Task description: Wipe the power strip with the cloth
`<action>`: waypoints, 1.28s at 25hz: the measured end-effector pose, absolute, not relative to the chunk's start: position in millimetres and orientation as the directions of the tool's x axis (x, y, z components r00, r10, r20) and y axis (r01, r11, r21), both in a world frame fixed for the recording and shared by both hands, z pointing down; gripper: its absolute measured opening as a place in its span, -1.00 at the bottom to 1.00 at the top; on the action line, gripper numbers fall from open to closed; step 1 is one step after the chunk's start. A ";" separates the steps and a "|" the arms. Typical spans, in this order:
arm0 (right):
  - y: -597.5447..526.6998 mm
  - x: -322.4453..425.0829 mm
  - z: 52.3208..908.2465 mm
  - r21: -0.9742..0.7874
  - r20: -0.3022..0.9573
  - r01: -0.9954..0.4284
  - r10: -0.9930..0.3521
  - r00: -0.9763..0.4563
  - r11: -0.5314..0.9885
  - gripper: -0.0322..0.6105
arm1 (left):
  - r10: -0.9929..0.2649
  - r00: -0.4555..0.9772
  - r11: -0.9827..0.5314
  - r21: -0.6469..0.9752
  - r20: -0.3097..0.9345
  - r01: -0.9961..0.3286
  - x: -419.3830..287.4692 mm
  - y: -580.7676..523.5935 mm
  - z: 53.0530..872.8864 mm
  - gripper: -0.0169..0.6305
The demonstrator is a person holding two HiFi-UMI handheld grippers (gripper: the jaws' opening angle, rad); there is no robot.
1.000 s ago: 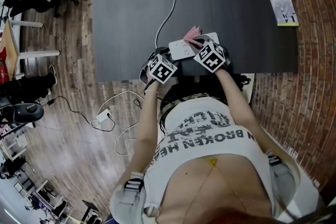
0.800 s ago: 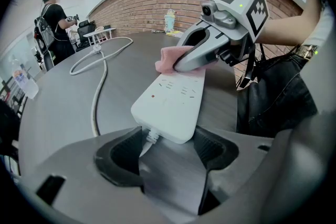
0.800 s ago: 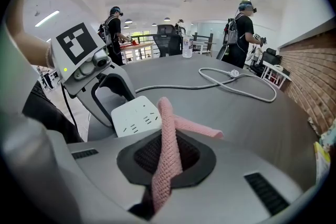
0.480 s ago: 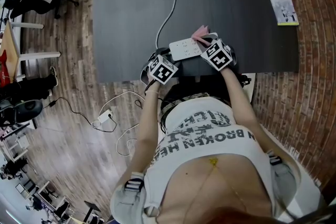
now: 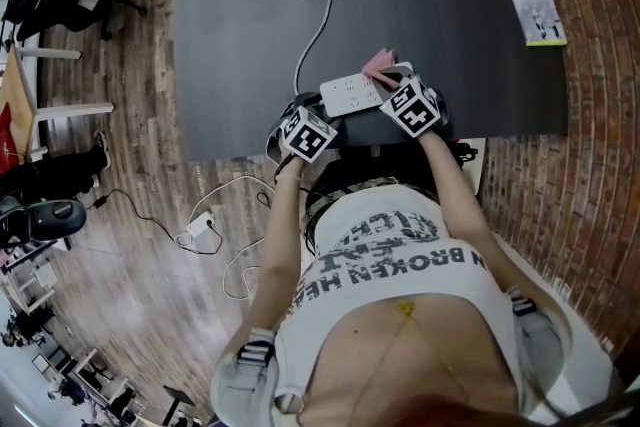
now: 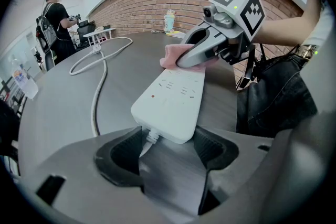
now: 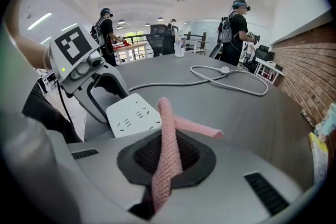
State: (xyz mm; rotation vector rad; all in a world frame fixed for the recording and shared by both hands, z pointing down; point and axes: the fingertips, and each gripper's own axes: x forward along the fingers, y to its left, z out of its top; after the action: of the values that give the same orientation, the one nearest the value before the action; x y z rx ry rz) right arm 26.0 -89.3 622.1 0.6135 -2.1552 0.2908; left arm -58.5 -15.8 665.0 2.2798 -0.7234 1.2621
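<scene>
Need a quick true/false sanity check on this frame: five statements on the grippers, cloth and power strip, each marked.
1. The right gripper is shut on the pink cloth. True.
2. The left gripper is open and clear of the power strip. False: its jaws clamp the strip's cord end.
3. The strip's cable runs away from the person across the table. True.
4. The power strip lies on the floor. False: it is on the dark table, near the person's edge.
5. The cloth is spread flat, covering the whole strip. False: it is bunched at the strip's far end.
</scene>
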 end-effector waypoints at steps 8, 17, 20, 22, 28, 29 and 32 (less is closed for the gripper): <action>-92.6 40.5 622.3 0.025 0.804 -0.547 -0.342 -0.487 0.837 -0.85 | -0.232 0.443 -0.768 0.117 0.866 -0.630 -61.0 -15.6 666.4 -0.06; -98.7 68.5 622.1 0.025 0.806 -0.612 -0.378 -0.455 0.790 -0.85 | -0.233 0.441 -0.766 0.116 0.867 -0.632 -60.9 -14.9 666.8 -0.06; -99.7 72.6 622.1 0.026 0.805 -0.621 -0.385 -0.452 0.784 -0.85 | -0.233 0.440 -0.766 0.115 0.867 -0.632 -60.6 -15.4 667.5 -0.06; -99.4 72.7 622.5 0.026 0.803 -0.623 -0.387 -0.453 0.782 -0.85 | -0.233 0.440 -0.767 0.115 0.867 -0.632 -60.5 -15.3 667.6 -0.06; -99.3 72.4 621.7 0.021 0.800 -0.623 -0.387 -0.459 0.782 -0.85 | -0.234 0.442 -0.766 0.116 0.866 -0.632 -60.7 -15.0 667.3 -0.06; -99.3 73.3 621.7 0.024 0.800 -0.624 -0.389 -0.456 0.781 -0.85 | -0.234 0.442 -0.766 0.115 0.866 -0.632 -60.6 -15.0 667.4 -0.06; -100.7 79.8 622.1 0.036 0.802 -0.637 -0.402 -0.441 0.770 -0.85 | -0.235 0.440 -0.766 0.113 0.867 -0.632 -60.8 -15.4 668.1 -0.06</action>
State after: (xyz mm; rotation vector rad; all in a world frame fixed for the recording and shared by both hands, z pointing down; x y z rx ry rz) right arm 79.8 -100.7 622.1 0.7741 -2.0924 0.3421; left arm -60.8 -15.4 668.1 2.2732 -0.7323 1.2701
